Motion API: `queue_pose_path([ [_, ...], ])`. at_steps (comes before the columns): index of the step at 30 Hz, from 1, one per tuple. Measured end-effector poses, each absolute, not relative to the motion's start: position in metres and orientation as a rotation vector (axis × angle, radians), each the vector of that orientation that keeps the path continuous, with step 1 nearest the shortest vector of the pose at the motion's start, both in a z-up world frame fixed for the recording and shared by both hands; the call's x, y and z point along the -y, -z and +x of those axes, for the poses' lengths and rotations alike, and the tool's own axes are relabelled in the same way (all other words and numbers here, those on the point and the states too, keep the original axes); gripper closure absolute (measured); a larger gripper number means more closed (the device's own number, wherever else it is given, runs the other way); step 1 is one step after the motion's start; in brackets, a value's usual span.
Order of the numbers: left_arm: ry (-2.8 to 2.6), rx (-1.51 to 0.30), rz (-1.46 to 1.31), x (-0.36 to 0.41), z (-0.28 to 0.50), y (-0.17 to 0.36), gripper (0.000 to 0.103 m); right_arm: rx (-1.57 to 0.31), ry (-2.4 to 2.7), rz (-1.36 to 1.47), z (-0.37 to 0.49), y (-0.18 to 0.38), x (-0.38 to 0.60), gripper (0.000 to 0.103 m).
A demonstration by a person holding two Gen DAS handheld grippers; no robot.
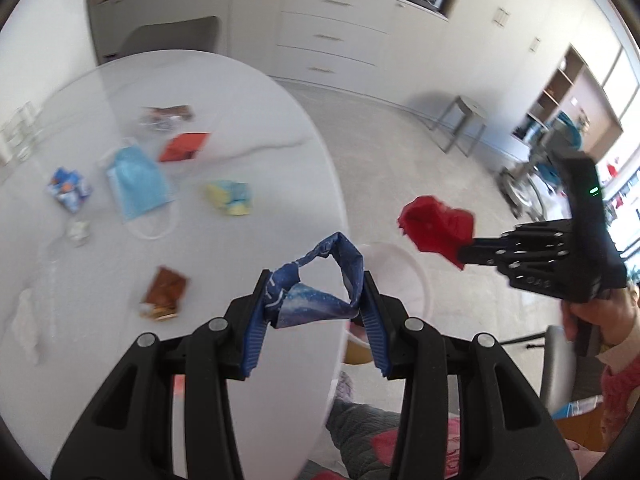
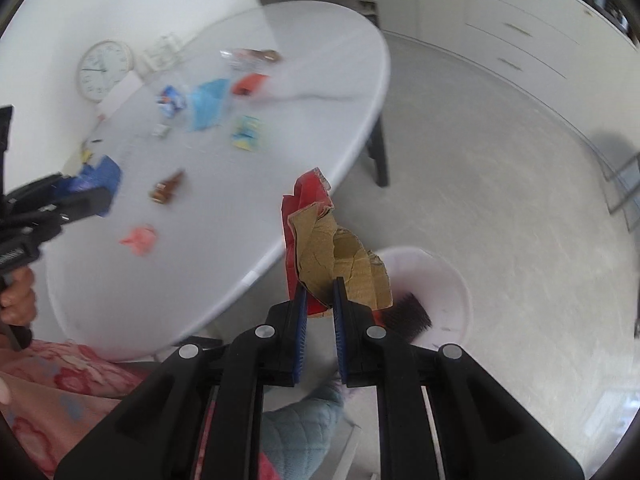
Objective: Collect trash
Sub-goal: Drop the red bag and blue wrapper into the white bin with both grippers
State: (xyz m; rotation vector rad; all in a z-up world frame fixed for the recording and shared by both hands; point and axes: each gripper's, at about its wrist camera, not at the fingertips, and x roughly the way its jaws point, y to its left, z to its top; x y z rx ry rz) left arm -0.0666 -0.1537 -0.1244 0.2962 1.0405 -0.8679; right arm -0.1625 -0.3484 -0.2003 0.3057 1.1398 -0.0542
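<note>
Both my views are smeared with blur, so most of the litter on the white oval table [image 1: 240,92] reads only as colour. I can make out a blue face mask [image 1: 138,186], a small red box [image 1: 184,147], a yellow and blue packet [image 1: 231,197], a blue and white wrapper [image 1: 69,188] and a brown wrapper [image 1: 164,292]; whatever is printed on them is too soft to read. A clear packet [image 1: 166,117] at the far side is barely distinguishable.

My left gripper [image 1: 316,280] has its jaws partly closed on a dark blue wrapper [image 1: 320,280], pads pressing it from both sides. The wrapper is bent into a loop, its long axis running across between the fingers, at the table edge. It has pale markings, but I cannot read them.

My right gripper [image 2: 320,292] is clamped tight on a red carton scrap [image 2: 320,248], torn open so the brown cardboard inside faces me. Its long axis stands up away from the fingertips, red end toward the table. No lettering is legible.

Below it sits a white bin [image 2: 448,276], its rim partly hidden by the scrap and fingers; something dark lies inside, unidentifiable. In the left view the bin [image 1: 404,264] is mostly covered by the gripper. A wall clock [image 2: 105,71] hangs beyond the table, its numerals unreadable.
</note>
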Motion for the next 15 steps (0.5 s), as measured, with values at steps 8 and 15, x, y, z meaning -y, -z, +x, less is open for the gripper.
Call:
queue_pose_path([
  [8, 0.923, -1.077, 0.413, 0.236, -0.091, 0.147, 0.061, -1.229, 0.183, 0.419, -0.177, 0.278, 0.4, 0.032],
  [15, 0.98, -1.119, 0.447, 0.283, -0.108, 0.167, 0.061, -1.144, 0.311, 0.436, -0.212, 0.236, 0.435, 0.009],
])
